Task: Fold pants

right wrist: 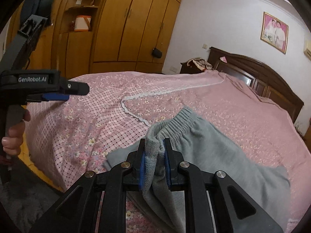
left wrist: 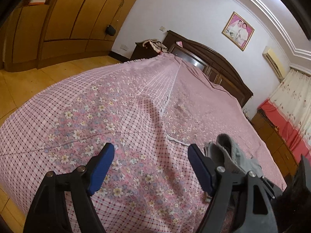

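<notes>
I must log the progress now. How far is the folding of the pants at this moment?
Early stage. Done: the grey pants are on the pink bedspread. In hand: the right gripper is shut on the waistband, bunching it. The left gripper is open above the bedspread and holds nothing. Left: the pants lie crumpled with no neat fold visible, so spreading them flat and all folds seem to remain.

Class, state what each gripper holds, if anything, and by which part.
The right gripper pinches the grey fleece pants at the ribbed elastic waistband. The left gripper is open and holds nothing.
</notes>
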Tool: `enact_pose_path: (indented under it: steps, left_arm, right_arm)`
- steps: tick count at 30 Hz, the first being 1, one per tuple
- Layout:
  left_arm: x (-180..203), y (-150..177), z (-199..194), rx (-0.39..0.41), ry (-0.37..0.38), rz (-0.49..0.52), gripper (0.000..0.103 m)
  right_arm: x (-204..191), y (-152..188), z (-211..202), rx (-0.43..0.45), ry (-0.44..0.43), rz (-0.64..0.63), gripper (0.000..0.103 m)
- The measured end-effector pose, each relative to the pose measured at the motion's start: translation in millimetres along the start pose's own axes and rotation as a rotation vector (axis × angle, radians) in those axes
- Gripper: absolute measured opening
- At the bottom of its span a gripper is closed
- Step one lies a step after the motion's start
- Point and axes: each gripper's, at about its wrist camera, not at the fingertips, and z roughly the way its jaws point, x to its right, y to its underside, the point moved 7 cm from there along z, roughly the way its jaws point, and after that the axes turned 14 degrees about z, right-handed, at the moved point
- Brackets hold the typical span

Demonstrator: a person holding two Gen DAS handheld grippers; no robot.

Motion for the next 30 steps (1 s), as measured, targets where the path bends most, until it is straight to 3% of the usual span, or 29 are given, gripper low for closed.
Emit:
enact_pose_path:
  steps: [4, 15, 20, 23, 25, 26, 30]
  left_arm:
    - [2, -1, 2, -0.008, 0.003, -0.008, 0.081]
    - [-7, 7, 6, -0.024, -0.030, -0.034, 0.081]
    - [5, 0, 5, -0.009, -0.005, 0.015, 0.081]
    - [11, 0, 5, -0.016, -0.011, 0.038, 0.081]
    - [11, -1, 5, -0.014, -0.010, 0.030, 0.081]
    - [11, -2, 4, -0.012, -0.010, 0.027, 0.081]
    - [38, -18, 5, 0.007, 0.053, 0.062, 0.077]
  right_arm:
    - [-9, -10, 1, 0.003, 0.028, -0.060, 0.017]
    - [-31, 11, 9, 0.014, 0.106, -0.182, 0.020]
    - [-49, 23, 12, 0.069, 0.132, -0.313, 0.040]
    - [-59, 23, -8, 0.133, 0.023, -0.306, 0.059]
    - [-53, 19, -30, 0.153, -0.118, -0.212, 0.060]
    - [-46, 18, -37, 0.152, -0.147, -0.179, 0.060]
    - [19, 15, -68, 0.123, -0.153, -0.042, 0.062]
